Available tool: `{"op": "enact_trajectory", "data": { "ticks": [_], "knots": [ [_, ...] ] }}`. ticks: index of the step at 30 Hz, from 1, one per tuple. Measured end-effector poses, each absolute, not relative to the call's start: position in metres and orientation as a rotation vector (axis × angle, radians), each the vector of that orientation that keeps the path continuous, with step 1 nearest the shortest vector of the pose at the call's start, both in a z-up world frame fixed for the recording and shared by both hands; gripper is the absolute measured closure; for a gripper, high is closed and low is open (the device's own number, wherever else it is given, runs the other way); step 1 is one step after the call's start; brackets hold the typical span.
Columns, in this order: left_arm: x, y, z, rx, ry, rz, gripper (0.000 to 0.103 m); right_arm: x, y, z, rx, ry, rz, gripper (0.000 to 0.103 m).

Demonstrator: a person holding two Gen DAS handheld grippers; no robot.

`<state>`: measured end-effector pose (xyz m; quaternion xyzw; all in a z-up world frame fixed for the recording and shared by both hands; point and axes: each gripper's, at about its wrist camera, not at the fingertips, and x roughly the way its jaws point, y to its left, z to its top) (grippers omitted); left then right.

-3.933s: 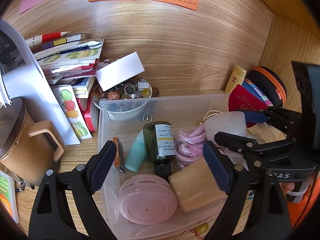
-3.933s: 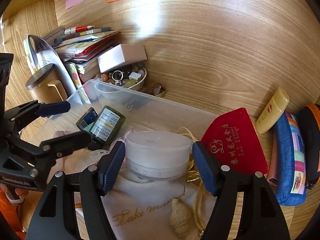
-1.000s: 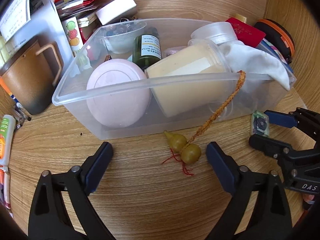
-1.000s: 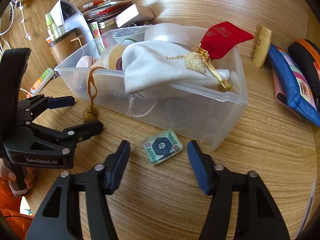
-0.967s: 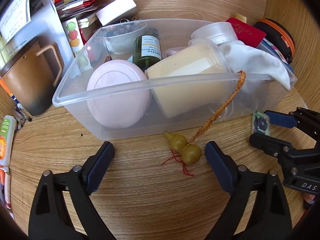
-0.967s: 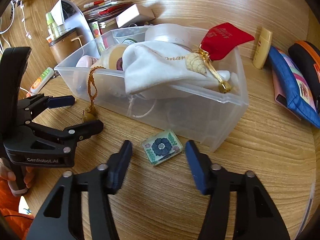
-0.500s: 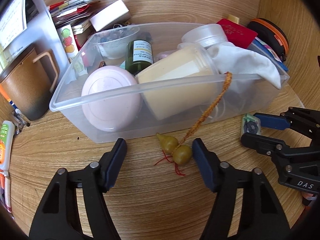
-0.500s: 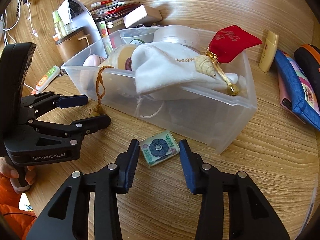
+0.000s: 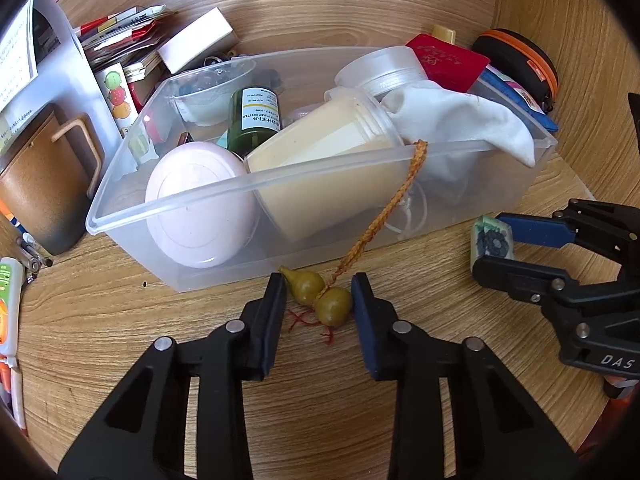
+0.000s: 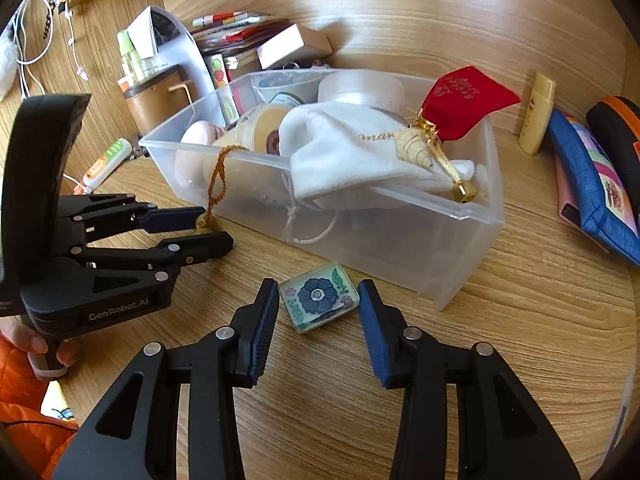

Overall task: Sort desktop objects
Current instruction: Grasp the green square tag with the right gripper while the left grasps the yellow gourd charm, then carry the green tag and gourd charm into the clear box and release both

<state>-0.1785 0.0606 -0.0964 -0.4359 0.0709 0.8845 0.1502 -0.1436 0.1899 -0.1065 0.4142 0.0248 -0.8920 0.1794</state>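
Gourd-shaped olive-yellow charms [image 9: 320, 299], two of them on a braided orange cord [image 9: 384, 216], lay on the wooden desk [image 9: 120, 340] just in front of the clear plastic storage bin [image 9: 280, 256], the cord running up over the bin's near rim. They looked small, hard, smooth and light, so rounded sides could slip from flat pads; a hold across the pair where they meet seemed the safest, with the limp cord left to trail. Red thread tassels beneath them would not bear a grip.

The left gripper [image 9: 318, 294] sat low over the desk, pointing at the bin wall, its fingers closed in to either side of the charms and seemingly touching them, so it read as clenched on the pair, though how firmly could not be told. The right wrist view showed the same tongs from the side, level with the desk.

A glossy rectangular tile with a dark blue flower [image 10: 318, 297] lay flat on the desk near the bin's front corner. It looked rigid, slick and thin, best taken across its short edges. The right gripper [image 10: 318, 306] hovered around it, also low and aimed towards the bin, its blue pads [image 10: 370, 320] released, with a gap on each side of the tile.
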Motion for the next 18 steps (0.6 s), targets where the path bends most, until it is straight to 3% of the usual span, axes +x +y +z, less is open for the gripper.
{"op": "enact_trajectory", "data": {
  "ticks": [3,18],
  "knots": [
    [-0.175,0.06,-0.096,-1.254,0.194,2.528,0.075,-0.14,0.191,-0.103,1.159,0.058,-2.523,0.066],
    [-0.149,0.048,-0.069,-1.132,0.137,2.578,0.075,-0.116,0.202,-0.079,1.093,0.025,-2.603,0.066]
  ]
}}
